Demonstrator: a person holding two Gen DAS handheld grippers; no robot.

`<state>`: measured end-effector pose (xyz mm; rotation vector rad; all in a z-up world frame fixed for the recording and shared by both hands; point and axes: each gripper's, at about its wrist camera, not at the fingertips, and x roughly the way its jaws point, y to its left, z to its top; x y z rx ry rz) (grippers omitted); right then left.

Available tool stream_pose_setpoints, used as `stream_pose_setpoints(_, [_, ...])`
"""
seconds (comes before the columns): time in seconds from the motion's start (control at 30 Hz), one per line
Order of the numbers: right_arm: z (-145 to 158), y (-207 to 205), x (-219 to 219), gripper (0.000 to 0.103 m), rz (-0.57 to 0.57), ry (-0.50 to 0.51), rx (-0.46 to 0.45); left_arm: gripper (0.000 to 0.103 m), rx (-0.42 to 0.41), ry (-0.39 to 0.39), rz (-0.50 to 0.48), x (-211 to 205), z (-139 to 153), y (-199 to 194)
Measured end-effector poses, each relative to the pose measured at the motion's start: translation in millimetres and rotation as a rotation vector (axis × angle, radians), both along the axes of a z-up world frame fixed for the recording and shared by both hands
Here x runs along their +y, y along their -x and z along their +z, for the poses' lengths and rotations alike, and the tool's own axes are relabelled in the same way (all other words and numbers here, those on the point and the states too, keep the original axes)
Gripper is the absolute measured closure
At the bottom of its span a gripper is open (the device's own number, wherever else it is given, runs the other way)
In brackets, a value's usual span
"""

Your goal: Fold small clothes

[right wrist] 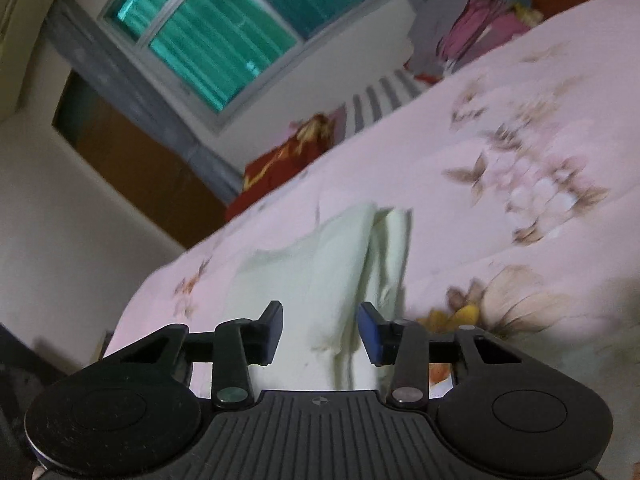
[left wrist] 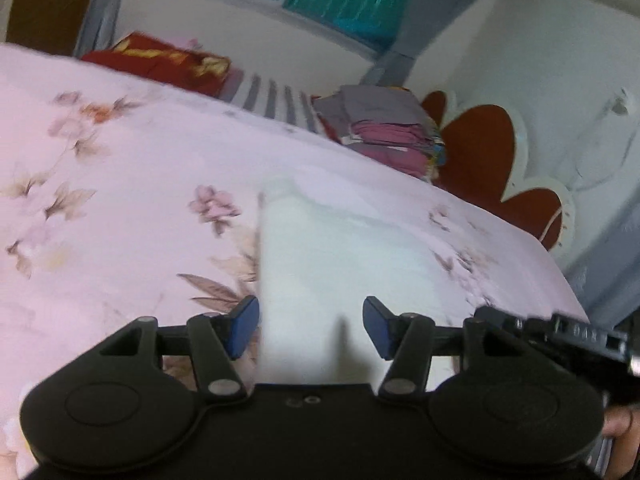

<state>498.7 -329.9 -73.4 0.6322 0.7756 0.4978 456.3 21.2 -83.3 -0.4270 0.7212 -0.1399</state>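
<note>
A pale, whitish-green small cloth garment [left wrist: 320, 264] lies flat on a bed covered with a pink floral bedsheet [left wrist: 120, 168], near the bed's front edge. In the left wrist view it shows as a smooth, roughly rectangular panel with a straight left edge, running from the gripper body out across the sheet. In the right wrist view the same garment [right wrist: 320, 264] has a folded layer and a raised crease running lengthwise along its right side, with wrinkles close to the camera.

The left gripper [left wrist: 311, 328] hangs just above the near end of the garment; its blue-padded fingers [left wrist: 244, 326] are spread wide, with the cloth visible in the gap and nothing pinched. The right gripper [right wrist: 320, 330] sits likewise over the garment's near end, its fingers [right wrist: 370, 334] also spread apart and holding nothing; the crease passes just inside the right finger.

At the far side of the bed, a stack of folded grey and magenta clothes [left wrist: 384, 128] rests near a red headboard with white scalloped trim [left wrist: 480, 152]. A red and yellow patterned fabric bundle [left wrist: 160, 62] lies further along the far edge, beneath a teal-tinted window [right wrist: 224, 40].
</note>
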Motion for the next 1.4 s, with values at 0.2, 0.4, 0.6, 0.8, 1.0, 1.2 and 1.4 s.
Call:
stream_pose_setpoints(0.2, [-21.6,-8.2,27.6,0.061,0.08,0.064,0.047,0.053,0.077,-0.007,-0.018,7.3,-18.5,-17.2])
stream_pose_setpoints(0.4, [-26.1,-12.6,40.8,0.061,0.033,0.152,0.052,0.061,0.029,0.006,-0.091,9.3,-16.2,-28.2])
stream_pose_setpoints(0.6, [-23.7,-16.5,66.3,0.085,0.065,0.236,0.046,0.064,0.093,0.006,-0.15,3.8,-31.1,-44.9])
stream_pose_setpoints(0.8, [-12.9,-8.3,55.6,0.092,0.039,0.236,0.041,0.068,0.108,0.02,-0.187,-12.3,-19.2,-37.5])
stream_pose_setpoints(1.0, [-28.9,-15.6,44.2,0.092,0.029,0.213,0.108,0.06,0.15,-0.01,-0.164,-11.7,-26.0,-39.3])
stream_pose_setpoints(1.2, [7.9,-2.8,24.0,0.047,-0.059,0.266,0.002,0.06,-0.073,0.072,-0.216,17.7,2.5,-47.7])
stream_pose_setpoints(1.4, [15.4,-50.3,66.8,0.083,0.021,0.377,-0.075,0.065,-0.097,-0.012,-0.349,-7.6,-20.1,-107.5])
